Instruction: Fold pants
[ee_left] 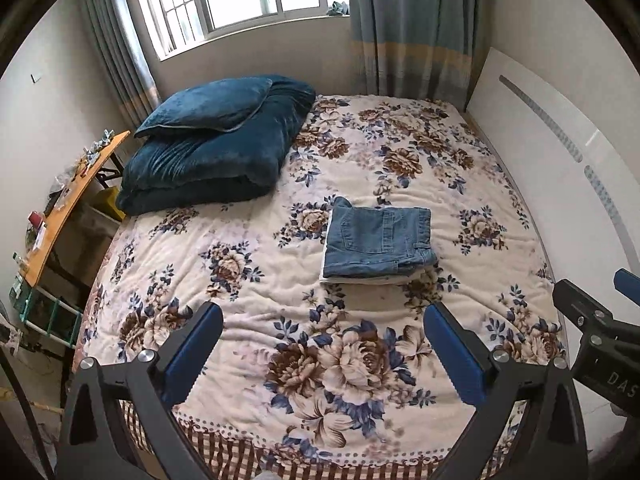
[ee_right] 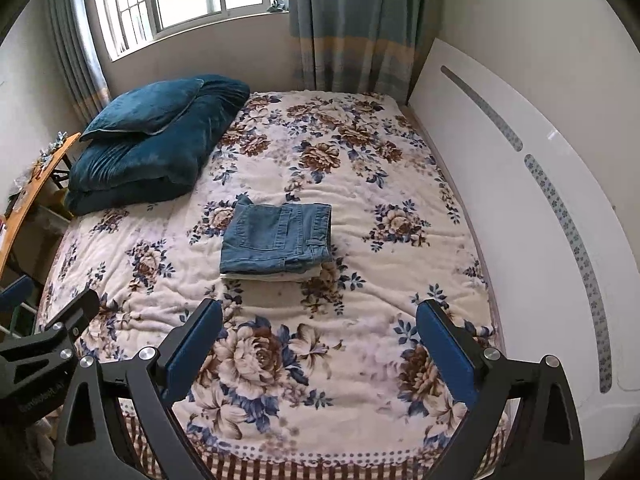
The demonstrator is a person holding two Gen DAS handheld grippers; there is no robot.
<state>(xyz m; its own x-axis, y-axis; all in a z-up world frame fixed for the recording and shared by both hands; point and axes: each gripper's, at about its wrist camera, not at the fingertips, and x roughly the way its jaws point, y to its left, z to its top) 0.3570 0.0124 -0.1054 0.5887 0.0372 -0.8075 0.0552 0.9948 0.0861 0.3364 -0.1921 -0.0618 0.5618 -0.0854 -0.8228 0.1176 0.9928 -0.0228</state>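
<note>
Folded jeans (ee_left: 378,242) lie near the middle of the bed (ee_left: 248,264), resting on a folded white cloth (ee_left: 360,280) whose edge shows under their near side. The bundle is a compact rectangle, its long axis running roughly across the bed, from the side with the window-side pillow toward the side with the headboard (ee_left: 560,168). A back pocket and belt loop face up.

Left tool (ee_left: 322,344): fingers spread wide, holding nothing, hanging over the foot edge of the bed. Right tool (ee_right: 318,340): likewise spread and empty, over the same edge. Both are well apart from the jeans, which lie straight ahead of them toward the far end of the bed. In the left wrist view the bundle sits slightly toward the right-hand finger; in the right wrist view it sits toward the left-hand finger, so it lies between the two tools, neither clearly nearer.

The folding appears complete or nearly so; any further move would be a forward reach over the flowered blanket.

A dark blue pillow (ee_left: 208,104) tops a folded blue quilt (ee_left: 216,160) at the far left corner of the bed. The left wrist view alone shows the full length of the wooden desk (ee_left: 68,204) with its clutter beside the bed, and the right tool's black frame at its right border. The right wrist view shows more of the headboard and the left tool's frame at its left border.
</note>
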